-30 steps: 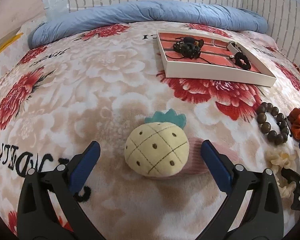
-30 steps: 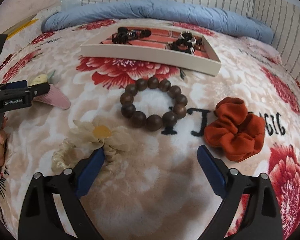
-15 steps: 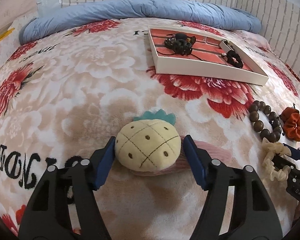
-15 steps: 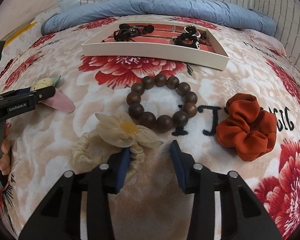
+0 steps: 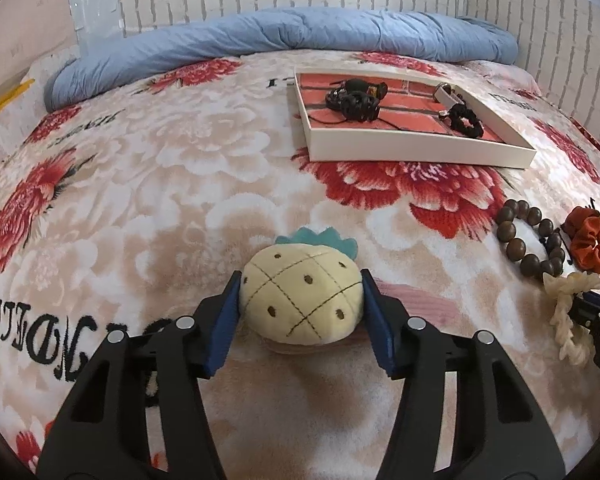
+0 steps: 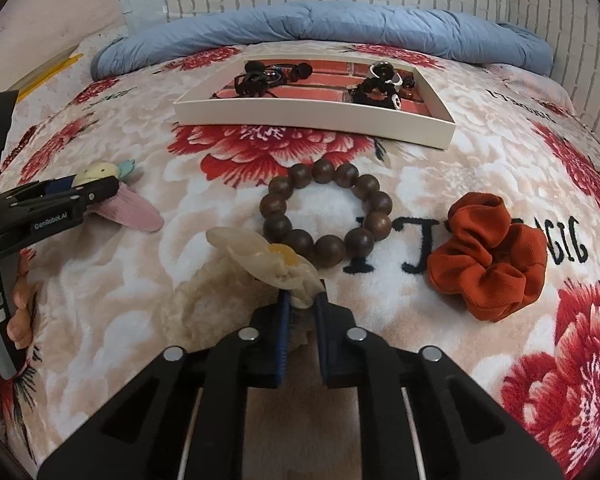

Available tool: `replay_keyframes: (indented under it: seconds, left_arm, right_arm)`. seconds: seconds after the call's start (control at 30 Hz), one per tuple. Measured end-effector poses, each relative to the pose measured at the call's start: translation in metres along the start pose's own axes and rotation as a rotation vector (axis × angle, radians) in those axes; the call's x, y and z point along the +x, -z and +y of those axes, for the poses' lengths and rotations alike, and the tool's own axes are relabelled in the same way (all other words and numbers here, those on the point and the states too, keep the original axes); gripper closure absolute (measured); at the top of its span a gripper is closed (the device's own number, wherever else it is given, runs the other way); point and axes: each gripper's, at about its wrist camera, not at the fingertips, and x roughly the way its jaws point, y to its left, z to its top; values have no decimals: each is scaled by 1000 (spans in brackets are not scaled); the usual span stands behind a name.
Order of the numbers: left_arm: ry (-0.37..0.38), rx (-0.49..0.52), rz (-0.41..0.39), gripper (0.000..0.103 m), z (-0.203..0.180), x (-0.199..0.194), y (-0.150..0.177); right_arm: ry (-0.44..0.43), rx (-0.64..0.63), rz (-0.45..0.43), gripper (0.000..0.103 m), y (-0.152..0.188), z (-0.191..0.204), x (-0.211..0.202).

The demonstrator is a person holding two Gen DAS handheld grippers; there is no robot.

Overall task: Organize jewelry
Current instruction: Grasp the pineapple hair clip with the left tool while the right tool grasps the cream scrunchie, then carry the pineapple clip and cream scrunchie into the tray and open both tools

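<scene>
Two grips we have just closed: our left hand-held gripper clamps the plush pineapple hair clip on the bed, and our right hand-held gripper pinches the cream flower scrunchie, just beside the wooden bead bracelet, short of the tray.

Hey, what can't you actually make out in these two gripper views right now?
- Black items in the tray: both views, too small and tangled to identify.
- Cream flower scrunchie: right view, near loop hidden behind the right gripper.
- Pineapple clip: left view, pink base mostly under the plush.
</scene>
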Motion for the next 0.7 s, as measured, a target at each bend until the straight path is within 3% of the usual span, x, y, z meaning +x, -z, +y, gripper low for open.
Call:
replay_keyframes:
  seconds: [0.4, 0.7]
  left_arm:
    - [11, -8, -72, 49, -6, -29, -14]
    - [17, 15, -147, 49, -34, -40, -63]
  right_arm:
    - [-58, 8, -84, 91, -19, -14, -27]
    - [-38, 56, -159, 91, -71, -49, -26]
